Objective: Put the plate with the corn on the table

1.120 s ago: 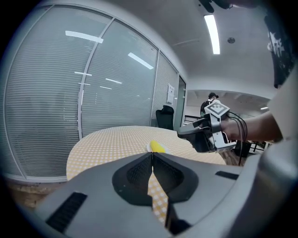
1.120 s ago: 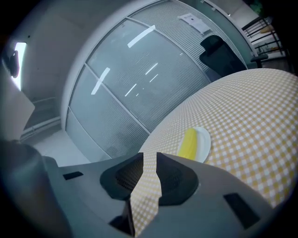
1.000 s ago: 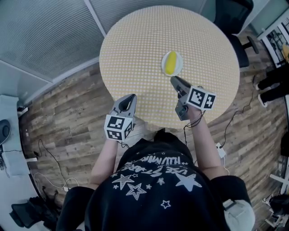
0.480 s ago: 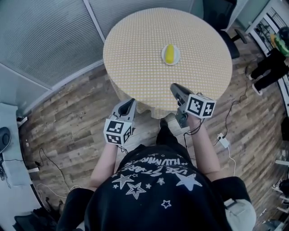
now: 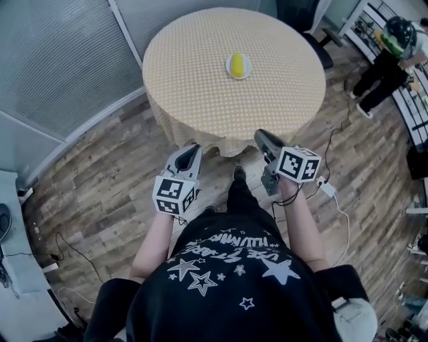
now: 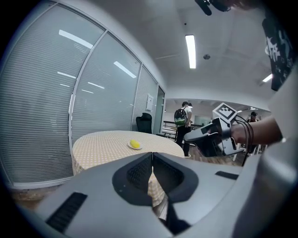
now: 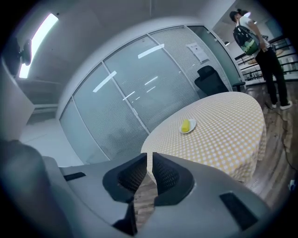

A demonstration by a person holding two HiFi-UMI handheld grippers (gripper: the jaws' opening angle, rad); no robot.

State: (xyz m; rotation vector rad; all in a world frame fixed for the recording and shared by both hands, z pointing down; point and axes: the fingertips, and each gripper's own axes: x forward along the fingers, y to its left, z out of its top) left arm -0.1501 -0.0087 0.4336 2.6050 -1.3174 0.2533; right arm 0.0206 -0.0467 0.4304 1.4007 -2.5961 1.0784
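Note:
A small white plate (image 5: 239,66) with a yellow corn cob (image 5: 237,63) rests on the round table (image 5: 200,87) with its yellow chequered cloth, right of centre. The plate (image 6: 135,145) and table (image 6: 107,144) also show in the left gripper view, and the plate (image 7: 188,126) in the right gripper view. Both grippers are held over the wooden floor, short of the table's near edge. My left gripper (image 5: 192,148) is shut and empty, and so is my right gripper (image 5: 262,135). In the left gripper view the right gripper (image 6: 193,138) appears to the right.
A black office chair (image 5: 304,17) stands behind the table. A person with a green backpack (image 5: 394,47) stands at the far right near shelving. Glass walls with blinds (image 5: 60,60) run along the left. Cables and a power strip (image 5: 326,188) lie on the floor at the right.
The person has stepped back from the table: both grippers, over its near edge a second ago, are now over the floor. The plate with the corn stays on the table.

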